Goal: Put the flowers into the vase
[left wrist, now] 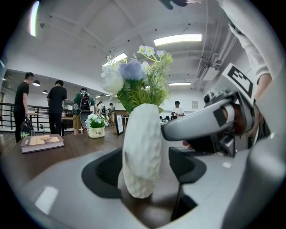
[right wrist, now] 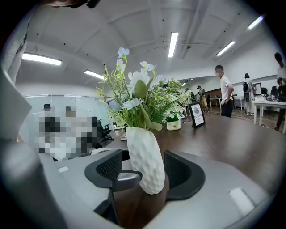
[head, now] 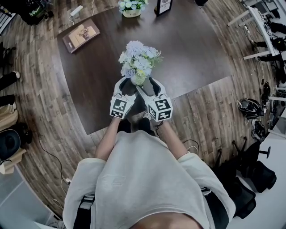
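Dark tabletop (head: 192, 53) first: the left gripper (head: 124, 87) and right gripper (head: 152, 88) each have jaws spread around the upright white vase (head: 138, 79), which holds the flowers (head: 139, 58). Beyond lie a book (head: 81, 35) and a plant (head: 132, 8).

A white vase (left wrist: 142, 150) (right wrist: 146, 161) with a dimpled, egg-shaped body stands upright on the dark brown desk (head: 192, 40), near its front edge. The flowers (head: 138, 60) (left wrist: 136, 82) (right wrist: 138, 100) already sit in its mouth: a bunch of pale blue, lilac and white blooms with green leafy sprigs spreading above the rim.
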The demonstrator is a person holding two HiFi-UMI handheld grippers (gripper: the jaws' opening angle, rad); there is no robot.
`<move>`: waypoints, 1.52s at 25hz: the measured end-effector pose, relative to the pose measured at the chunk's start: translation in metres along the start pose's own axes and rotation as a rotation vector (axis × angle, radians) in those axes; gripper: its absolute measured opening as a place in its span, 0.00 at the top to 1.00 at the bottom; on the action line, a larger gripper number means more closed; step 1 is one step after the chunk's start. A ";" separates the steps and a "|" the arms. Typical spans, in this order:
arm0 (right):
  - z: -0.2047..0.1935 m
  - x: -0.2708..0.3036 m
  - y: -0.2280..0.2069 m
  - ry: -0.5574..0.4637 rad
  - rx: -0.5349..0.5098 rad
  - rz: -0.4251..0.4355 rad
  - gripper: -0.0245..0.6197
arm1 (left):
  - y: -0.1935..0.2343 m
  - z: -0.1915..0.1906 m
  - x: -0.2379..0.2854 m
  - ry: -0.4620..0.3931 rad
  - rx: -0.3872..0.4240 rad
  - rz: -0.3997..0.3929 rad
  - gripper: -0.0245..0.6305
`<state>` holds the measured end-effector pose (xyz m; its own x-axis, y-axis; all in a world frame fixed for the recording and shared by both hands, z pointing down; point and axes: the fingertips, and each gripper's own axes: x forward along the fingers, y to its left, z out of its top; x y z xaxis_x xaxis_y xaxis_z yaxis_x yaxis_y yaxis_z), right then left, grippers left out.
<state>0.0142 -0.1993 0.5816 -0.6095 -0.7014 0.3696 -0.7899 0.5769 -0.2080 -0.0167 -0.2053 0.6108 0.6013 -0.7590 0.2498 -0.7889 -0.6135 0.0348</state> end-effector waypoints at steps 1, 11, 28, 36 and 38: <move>-0.001 -0.002 -0.001 -0.001 0.001 -0.003 0.50 | -0.001 -0.001 -0.003 0.005 -0.001 0.007 0.46; -0.004 -0.033 -0.001 -0.023 0.001 0.021 0.69 | -0.023 0.005 -0.030 0.007 -0.024 0.063 0.79; -0.009 -0.073 0.001 -0.059 0.035 0.041 0.96 | -0.058 0.022 -0.052 -0.013 -0.031 0.072 0.95; -0.015 -0.088 0.042 -0.070 0.048 -0.005 0.96 | -0.063 0.026 -0.092 -0.028 -0.022 0.019 0.95; -0.018 -0.092 0.058 -0.073 0.044 -0.021 0.96 | -0.061 0.025 -0.107 -0.032 -0.025 0.010 0.95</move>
<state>0.0255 -0.0934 0.5519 -0.5952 -0.7423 0.3079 -0.8035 0.5442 -0.2411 -0.0295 -0.0925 0.5575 0.5964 -0.7721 0.2195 -0.7978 -0.6003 0.0565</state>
